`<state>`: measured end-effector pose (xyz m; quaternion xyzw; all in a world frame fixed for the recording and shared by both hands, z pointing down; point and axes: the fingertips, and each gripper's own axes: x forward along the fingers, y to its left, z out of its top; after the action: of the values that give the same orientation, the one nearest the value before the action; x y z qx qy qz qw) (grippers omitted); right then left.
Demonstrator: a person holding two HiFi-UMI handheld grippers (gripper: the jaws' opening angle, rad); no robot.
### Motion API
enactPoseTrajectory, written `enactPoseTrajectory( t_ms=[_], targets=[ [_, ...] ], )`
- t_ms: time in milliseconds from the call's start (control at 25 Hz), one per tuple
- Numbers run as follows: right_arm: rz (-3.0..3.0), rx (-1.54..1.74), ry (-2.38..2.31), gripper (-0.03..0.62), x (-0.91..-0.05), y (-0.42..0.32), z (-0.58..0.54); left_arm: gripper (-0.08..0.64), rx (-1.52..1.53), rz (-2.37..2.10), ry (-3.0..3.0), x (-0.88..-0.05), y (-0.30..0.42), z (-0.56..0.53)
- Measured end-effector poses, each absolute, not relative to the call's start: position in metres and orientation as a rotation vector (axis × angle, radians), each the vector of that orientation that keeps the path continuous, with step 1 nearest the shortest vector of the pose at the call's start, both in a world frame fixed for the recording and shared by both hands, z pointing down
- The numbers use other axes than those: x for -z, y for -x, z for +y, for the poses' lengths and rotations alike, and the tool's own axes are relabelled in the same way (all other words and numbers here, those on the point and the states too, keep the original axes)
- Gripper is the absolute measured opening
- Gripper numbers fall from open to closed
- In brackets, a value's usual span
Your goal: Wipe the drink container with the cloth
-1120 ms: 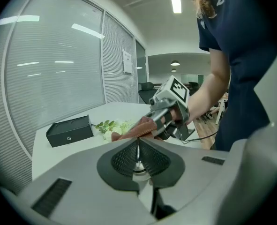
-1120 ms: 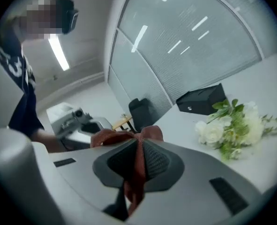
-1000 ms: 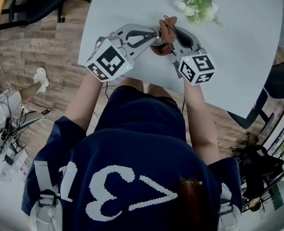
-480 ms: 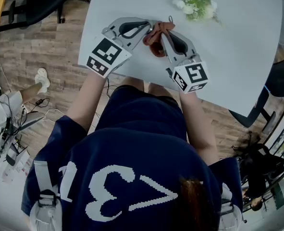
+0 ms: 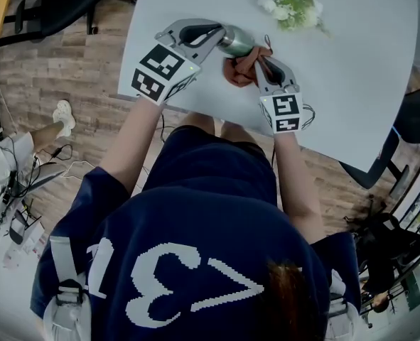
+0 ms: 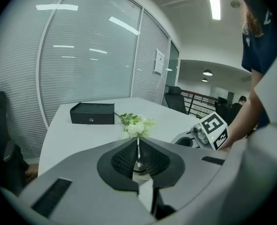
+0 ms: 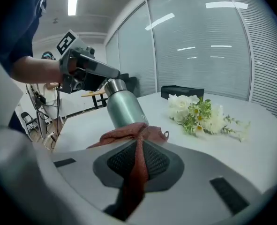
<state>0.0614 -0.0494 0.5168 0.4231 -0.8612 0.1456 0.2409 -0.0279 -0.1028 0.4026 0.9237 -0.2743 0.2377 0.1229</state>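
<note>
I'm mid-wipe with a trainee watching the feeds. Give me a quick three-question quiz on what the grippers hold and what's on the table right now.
1. True or false: the left gripper is shut on the top end of the bottle.
2. Pick one. The right gripper holds: A. the cloth; B. the bottle; C. nothing.
3. Fill in: on the table, beyond the bottle, lies a bunch of ____.

Key
1. True.
2. A: the cloth is pinched between its jaws.
3. flowers.
</note>
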Motion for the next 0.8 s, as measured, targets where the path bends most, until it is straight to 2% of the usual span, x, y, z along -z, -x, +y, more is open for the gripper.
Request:
enactPoseTrajectory(
  t_ms=[520, 640, 800],
  targets=[
    [-2.658, -0.114, -0.977, 0.049, -0.41, 0.052, -0.043, 0.025, -0.716, -0.78, -2.697, -0.4, 0.014, -0.107],
    [-2.583, -0.147, -0.976, 0.049, -0.434, 0.047, -0.045, 0.025, -0.732, -0.763, -2.718, -0.398, 0.007, -0.104],
    [-2.371, -0.324, -0.965, 0.049, -0.503, 0.0, -0.025, 0.025, -0.734, -0.747, -2.727, -0.397, 0.004, -0.103]
  ],
)
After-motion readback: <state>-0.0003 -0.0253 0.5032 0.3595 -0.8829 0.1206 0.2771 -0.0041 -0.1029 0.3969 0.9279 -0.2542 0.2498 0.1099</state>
